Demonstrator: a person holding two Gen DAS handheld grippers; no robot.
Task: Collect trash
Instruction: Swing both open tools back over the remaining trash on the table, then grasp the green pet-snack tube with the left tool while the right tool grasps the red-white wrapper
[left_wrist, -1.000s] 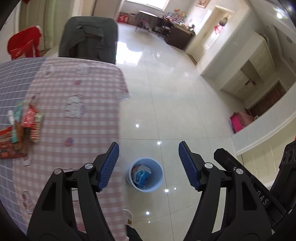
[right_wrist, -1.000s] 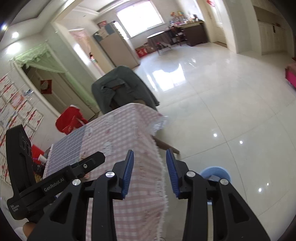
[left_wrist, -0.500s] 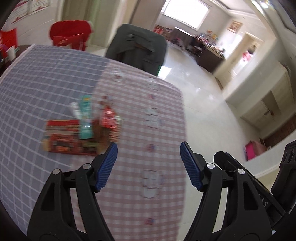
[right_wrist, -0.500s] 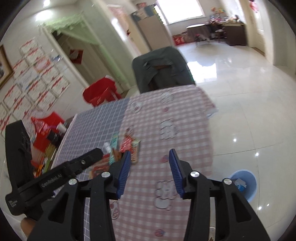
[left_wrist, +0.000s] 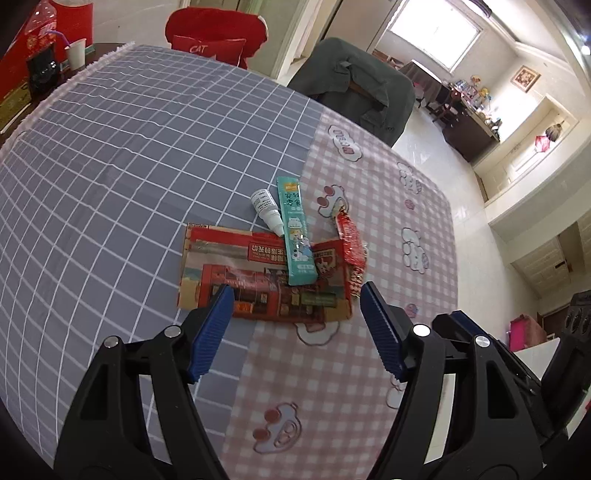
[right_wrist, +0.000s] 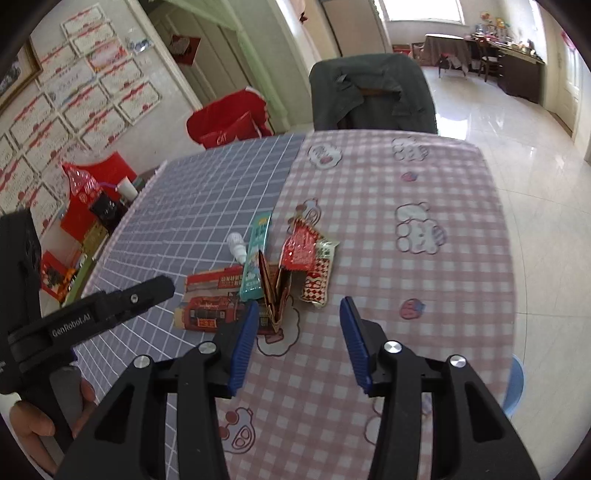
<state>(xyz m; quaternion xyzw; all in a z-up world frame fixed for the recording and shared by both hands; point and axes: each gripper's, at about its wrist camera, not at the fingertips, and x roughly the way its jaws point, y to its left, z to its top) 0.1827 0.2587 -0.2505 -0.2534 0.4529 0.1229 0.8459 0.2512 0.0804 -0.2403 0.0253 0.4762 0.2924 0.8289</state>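
Observation:
A pile of trash lies mid-table: a flattened red carton (left_wrist: 258, 280) (right_wrist: 214, 299), a teal sachet (left_wrist: 297, 232) (right_wrist: 255, 254) across it, a small white dropper bottle (left_wrist: 266, 210) (right_wrist: 237, 248), and a red snack wrapper (left_wrist: 351, 245) (right_wrist: 303, 249) over a red-and-white checked wrapper (right_wrist: 318, 280). My left gripper (left_wrist: 295, 328) is open and empty, just short of the carton's near edge. My right gripper (right_wrist: 299, 343) is open and empty, above the cloth just short of the wrappers. The blue bin (right_wrist: 515, 387) shows at the table's right edge on the floor.
The table wears a grey grid cloth (left_wrist: 110, 147) and a pink checked cloth (left_wrist: 369, 369). A chair draped in a grey jacket (left_wrist: 354, 85) stands at the far side. A red chair (left_wrist: 214, 33) and a cluttered side table (right_wrist: 92, 206) stand at the left.
Both grippers swung from over the floor and bin back over the table, and now face the trash pile from close by. Both stayed open and empty.

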